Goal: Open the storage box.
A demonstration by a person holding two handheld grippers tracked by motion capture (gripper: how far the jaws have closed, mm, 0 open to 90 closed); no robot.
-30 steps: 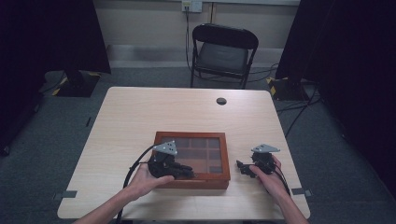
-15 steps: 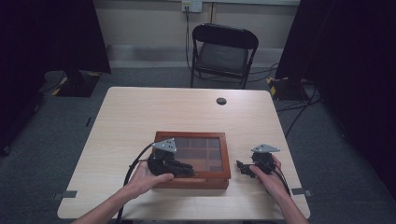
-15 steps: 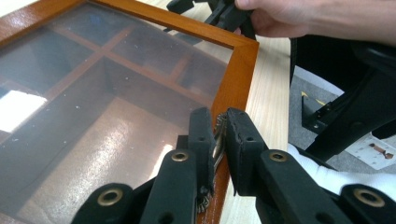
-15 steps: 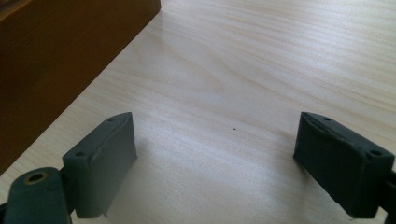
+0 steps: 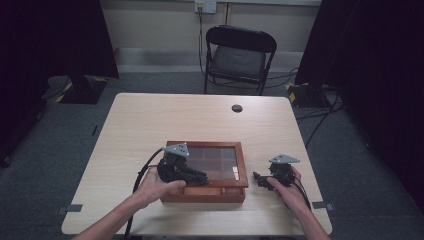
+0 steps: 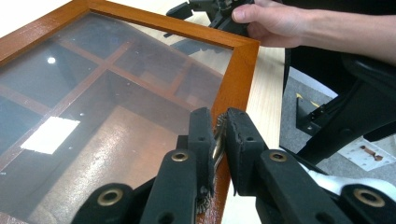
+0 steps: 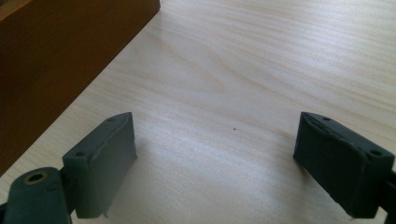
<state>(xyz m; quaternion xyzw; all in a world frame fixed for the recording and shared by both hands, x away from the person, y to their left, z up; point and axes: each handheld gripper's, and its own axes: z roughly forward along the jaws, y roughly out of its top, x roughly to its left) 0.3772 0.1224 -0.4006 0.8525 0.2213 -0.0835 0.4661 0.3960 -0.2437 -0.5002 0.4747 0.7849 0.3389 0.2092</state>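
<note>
A wooden display box (image 5: 205,172) with a glass lid (image 6: 88,93) sits on the near half of the light wood table (image 5: 165,120), its dark compartment dividers showing through the pane. The left gripper (image 6: 218,135) lies over the lid's near right part, its jaws pinched nearly together on a small brassy piece at the lid's front frame, probably a latch or clasp, though the jaws hide most of it. The right gripper (image 7: 215,158) rests on bare tabletop just to the right of the box, clear of it, jaws spread wide with nothing between them; the box's side wall (image 7: 60,60) stands close on one side. Farther off, a small dark round disc (image 5: 237,108) lies near the table's far edge, and a black folding chair (image 5: 239,55) stands beyond.
</note>
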